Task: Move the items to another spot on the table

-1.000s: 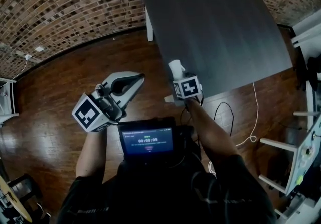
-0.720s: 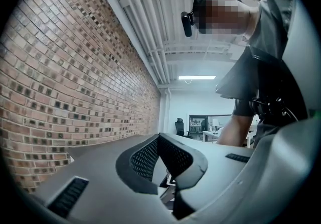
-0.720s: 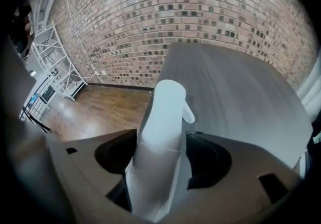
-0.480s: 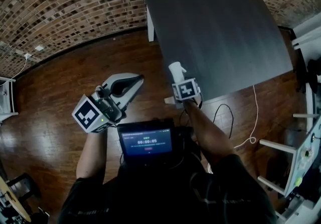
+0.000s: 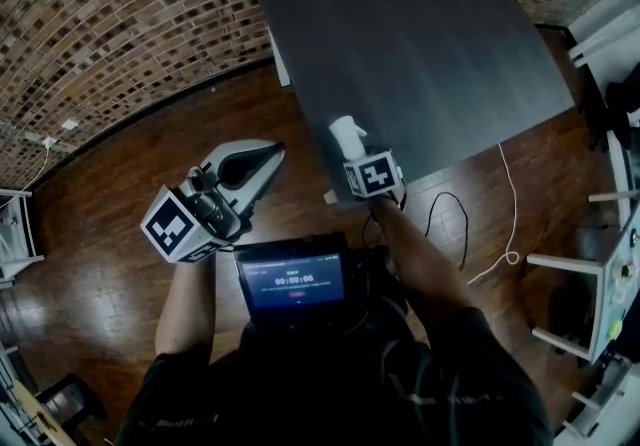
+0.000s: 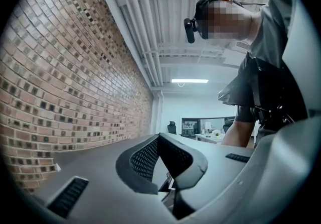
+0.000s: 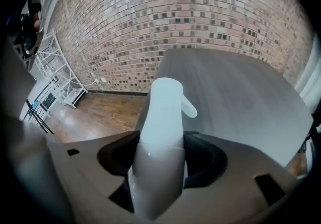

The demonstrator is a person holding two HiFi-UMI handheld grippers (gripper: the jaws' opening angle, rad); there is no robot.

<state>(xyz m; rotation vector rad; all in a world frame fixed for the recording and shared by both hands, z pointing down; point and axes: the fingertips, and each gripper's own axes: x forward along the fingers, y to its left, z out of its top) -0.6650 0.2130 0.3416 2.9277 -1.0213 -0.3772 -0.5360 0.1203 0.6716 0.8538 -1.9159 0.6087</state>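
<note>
Nearest, a dark screen (image 5: pixel 293 280) sits at the person's chest, with a forearm reaching out on either side of it. To the left, the left hand-held gripper (image 5: pixel 277 149) hangs over the wooden floor (image 5: pixel 110 184), well clear of the counter. It is clenched, with its jaw tips meeting and only a hollow between the mesh-lined pads, so it grasps nothing.

To the right and a little farther, the right hand-held gripper (image 7: pixel 161 137) points steeply down at the near left edge of the dark grey counter (image 5: pixel 430 44). Its jaws have just been closing, and a white spray bottle (image 7: pixel 163 112) stands between them. The pads press on the bottle's body from both sides, so it is grasped. The bottle is upright, and its trigger head rises above the jaws with the nozzle aimed right, towards the counter top. From the head view the bottle lies just inside that near left edge. Whether its base rests on the surface I cannot tell.

Beyond the bottle the counter stretches away, bare. A curved-looking brick wall (image 5: pixel 120 4) closes the far side behind it.
</note>
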